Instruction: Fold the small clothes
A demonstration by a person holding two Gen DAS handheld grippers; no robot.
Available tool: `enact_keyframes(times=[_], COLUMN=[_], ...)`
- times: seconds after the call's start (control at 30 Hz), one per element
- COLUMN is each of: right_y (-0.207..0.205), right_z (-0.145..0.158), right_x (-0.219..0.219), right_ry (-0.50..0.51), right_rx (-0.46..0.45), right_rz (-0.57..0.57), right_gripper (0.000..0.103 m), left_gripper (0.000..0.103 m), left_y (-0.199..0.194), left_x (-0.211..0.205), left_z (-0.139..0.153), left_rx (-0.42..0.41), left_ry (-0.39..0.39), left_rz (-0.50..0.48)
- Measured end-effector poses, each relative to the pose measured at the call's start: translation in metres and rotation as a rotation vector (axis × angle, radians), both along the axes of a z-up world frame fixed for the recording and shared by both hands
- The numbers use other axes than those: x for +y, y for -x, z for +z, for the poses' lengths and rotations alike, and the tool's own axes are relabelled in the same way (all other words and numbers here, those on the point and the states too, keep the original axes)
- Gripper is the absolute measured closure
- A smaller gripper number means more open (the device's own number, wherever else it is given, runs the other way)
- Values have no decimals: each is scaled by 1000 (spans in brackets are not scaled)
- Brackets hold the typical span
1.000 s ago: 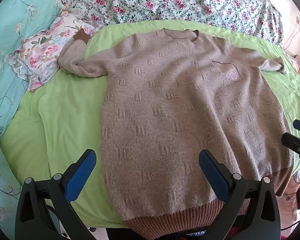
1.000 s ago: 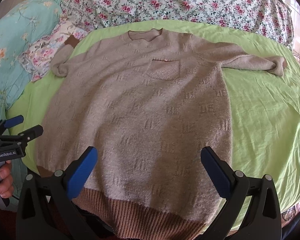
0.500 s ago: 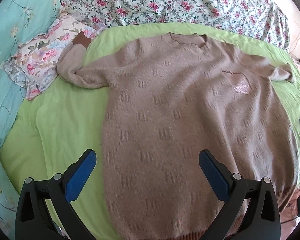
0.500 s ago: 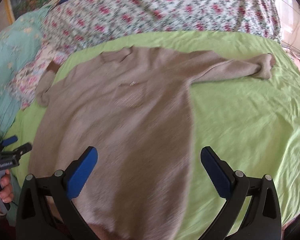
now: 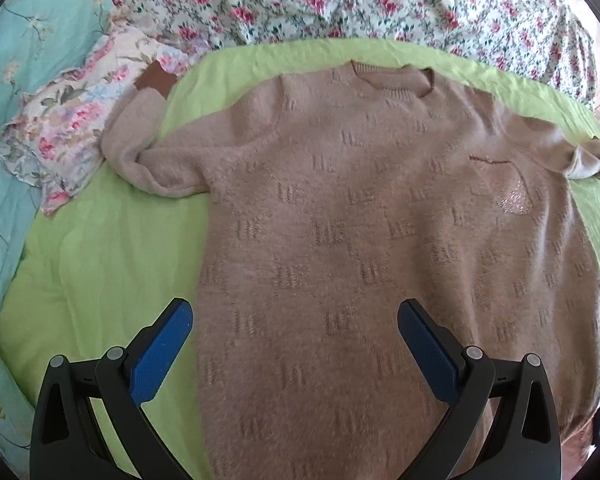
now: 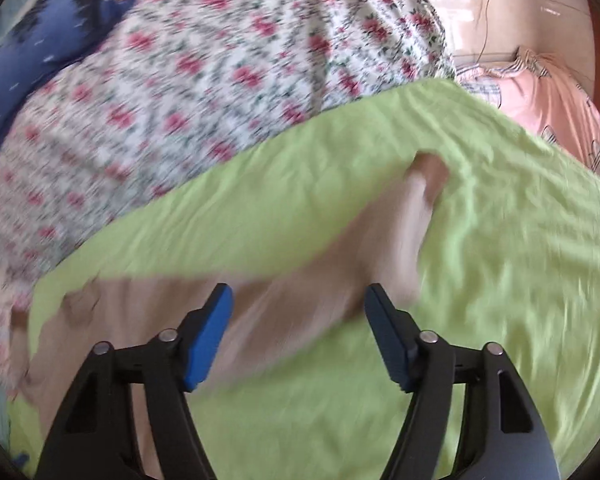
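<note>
A beige knit sweater (image 5: 360, 240) lies flat, front up, on a green sheet (image 5: 100, 260). Its left sleeve (image 5: 148, 148) is bent back with a brown cuff; its right sleeve (image 5: 560, 148) is folded near the pocket. My left gripper (image 5: 294, 320) is open and empty above the sweater's lower body. In the blurred right wrist view, my right gripper (image 6: 298, 304) is open and empty, close over the right sleeve (image 6: 380, 248), with its jaws either side of the sleeve near the shoulder.
A floral quilt (image 5: 360, 0) lies along the back of the bed. A small floral cloth (image 5: 68, 120) and a turquoise sheet (image 5: 20, 40) are at the left. Pink bedding (image 6: 540, 96) lies at the far right.
My left gripper has moved forward over the sweater; the hem has left its view. My right gripper has swung quickly right and forward to the right sleeve, and its jaws have narrowed somewhat.
</note>
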State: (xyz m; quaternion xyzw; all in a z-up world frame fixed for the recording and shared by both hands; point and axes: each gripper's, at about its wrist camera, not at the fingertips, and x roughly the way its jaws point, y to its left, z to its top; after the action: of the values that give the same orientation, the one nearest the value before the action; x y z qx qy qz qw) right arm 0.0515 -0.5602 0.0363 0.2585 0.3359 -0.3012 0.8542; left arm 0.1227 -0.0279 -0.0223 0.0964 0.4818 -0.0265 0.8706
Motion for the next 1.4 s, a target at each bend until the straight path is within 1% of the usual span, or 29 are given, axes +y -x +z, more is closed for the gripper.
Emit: enact_keyframes(times=[0.03,0.1,0.13,0.2,0.23,0.27,0.3,0.33,0.37,0.4,0.43,0.47,0.5,0.6,0.7,0.87,0.93,1.0,1.1,1.17,1.23,1.33,1.4], right_y=[-14,-26,-37,-47,-53,-57,-57,-58,-58,-61,-63,-63,-62,-53,-54,-75,-90,-104,-132,-149,-166,-183,-189], right_z=[-3,-7,-15,-27,-35,-45,-52,-62,-66,-66,-64,-62,-60,-49,-37,-16,-8,-4,3,4,0,-18,-30], right_x=[-19,-40,-57,-77,-88,-98,-104,-112,-114,-114,-113,-112,-111,-98,-68,5,45,84,155,198,244,301,322], right_ry=[-8,-1,-3,-7,-4,-4,-13,-45,-46,-17,12,20,19,-2,-31,-102,-143,-176,-231,-241,-240,-275,-289], right_rx=[5,32,65,125,171,217,242,252,247,249,269,265,249,171,56,-65,-117,-147,-207,-212,-198,-161,-129], right_rz=[-9,-39,-65,-104,-124,-146,-157,-157,-148,-142,-146,-147,-141,-108,-14,163,259,339,499,589,684,796,830], right_gripper=[37,38,38,38,38,38,38,38,38,46,61,83,92,95,95,95,95,95,95,95,95,95,95], left_gripper=[1,1,1,1,1,1,1,1,1,1,1,1,1,1,1,1,1,1,1,1,1,1,1], left_y=[-4,-9,-11,-16,-18,-21,-23,-25,-27,-29,-30,-32,-32,-30,-27,-23,-22,-21,-21,-22,-25,-30,-36], left_x=[-2,-8,-11,-17,-19,-22,-25,-27,-29,-31,-33,-34,-35,-38,-35,-27,-24,-20,-12,-6,3,17,26], left_z=[-4,-11,-15,-20,-22,-24,-27,-29,-31,-34,-35,-36,-36,-36,-34,-28,-25,-22,-18,-17,-16,-15,-15], left_rx=[8,26,35,49,50,53,60,64,70,77,82,84,85,78,75,64,58,50,48,52,56,54,54], left_ry=[5,-7,-12,-11,-5,-1,1,4,7,8,10,15,14,21,31,61,74,94,132,168,214,279,324], left_rz=[0,-4,-6,-12,-14,-15,-17,-19,-20,-19,-20,-21,-21,-28,-29,-19,-15,-10,1,10,21,39,48])
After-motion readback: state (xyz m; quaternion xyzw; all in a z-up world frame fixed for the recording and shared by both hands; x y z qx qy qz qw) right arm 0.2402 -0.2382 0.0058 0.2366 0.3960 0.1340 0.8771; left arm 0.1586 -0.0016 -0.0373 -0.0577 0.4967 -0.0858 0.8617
